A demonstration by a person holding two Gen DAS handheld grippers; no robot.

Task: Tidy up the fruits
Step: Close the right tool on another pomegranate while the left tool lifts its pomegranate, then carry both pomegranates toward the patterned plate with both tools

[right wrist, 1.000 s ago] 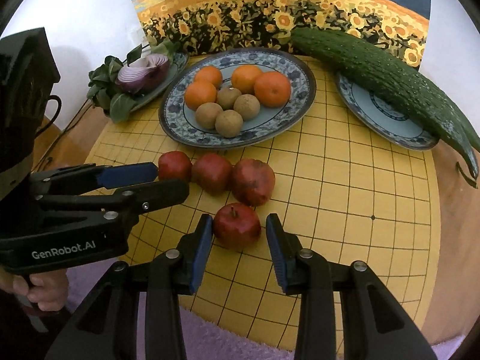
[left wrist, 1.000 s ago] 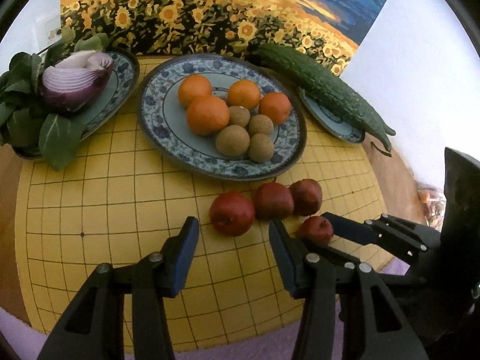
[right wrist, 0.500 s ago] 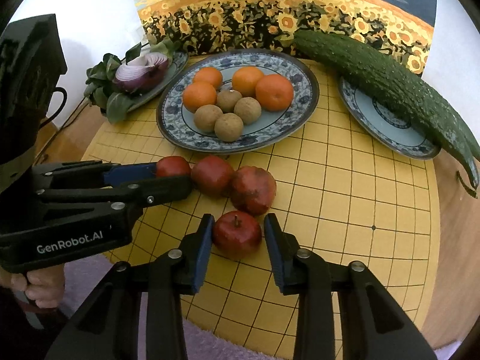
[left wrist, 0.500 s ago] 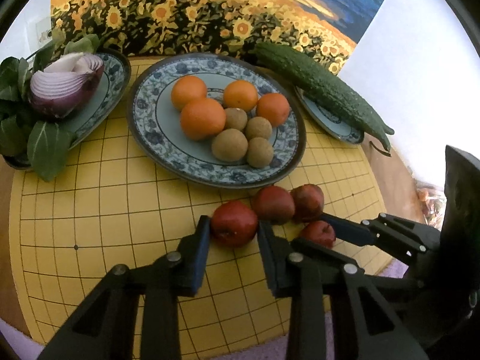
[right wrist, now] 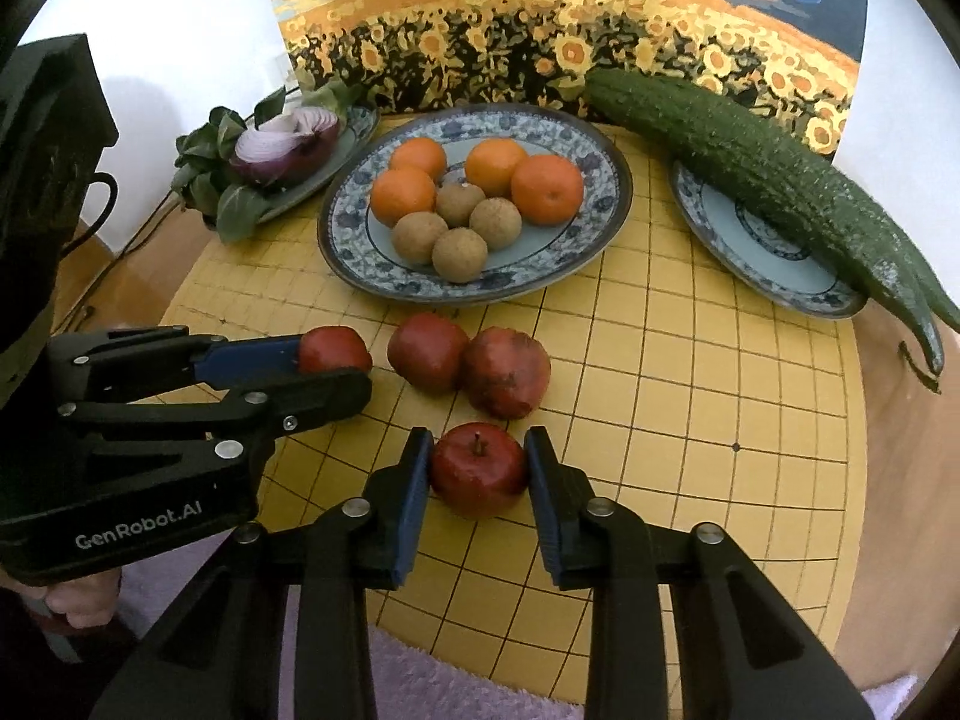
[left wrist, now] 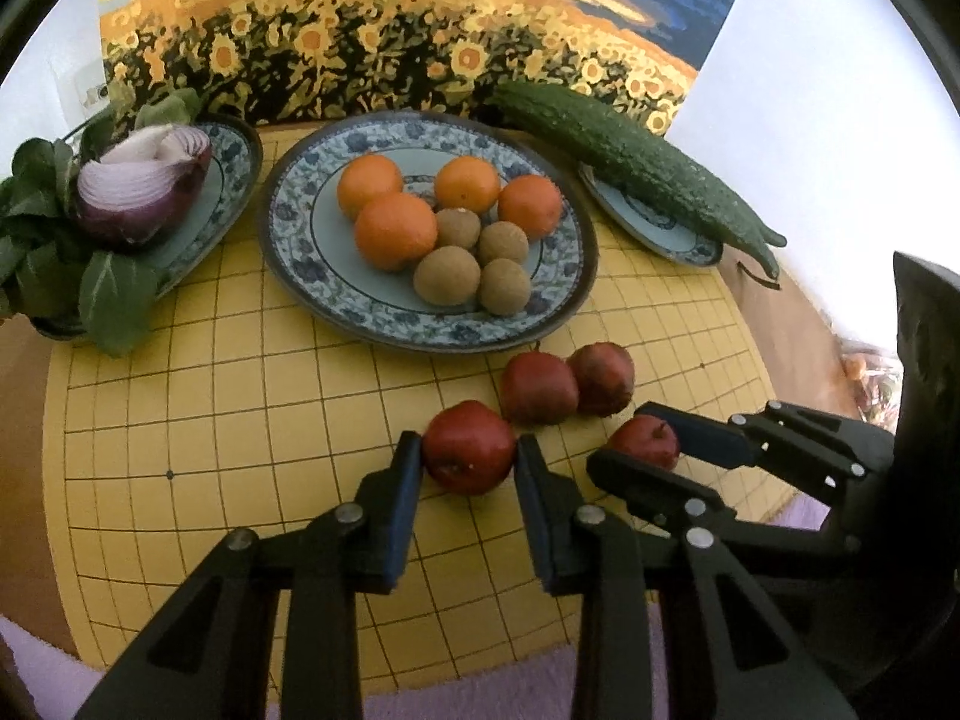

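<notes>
Several small red apples lie on the yellow grid mat (left wrist: pixel 240 420) in front of a blue-patterned plate (left wrist: pixel 300 264) holding oranges (left wrist: pixel 396 228) and brown round fruits (left wrist: pixel 447 273). My left gripper (left wrist: pixel 468 462) is shut on the leftmost red apple (left wrist: pixel 471 447), also visible in the right wrist view (right wrist: pixel 333 348). My right gripper (right wrist: pixel 479 462) is shut on the nearest red apple (right wrist: pixel 479 468), seen in the left wrist view (left wrist: pixel 645 441). Two more apples (right wrist: pixel 468 360) sit between, touching each other.
A plate with a halved red onion (left wrist: pixel 141 186) and green leaves (left wrist: pixel 114 300) stands at the left. A long bumpy cucumber (right wrist: pixel 768 180) lies across a small plate (right wrist: pixel 750 252) at the right. A sunflower painting (right wrist: pixel 540 30) stands behind. The two grippers are side by side.
Both grippers moved forward around their apples and closed their fingers onto them. The left gripper went from wide open to gripping the leftmost apple.
</notes>
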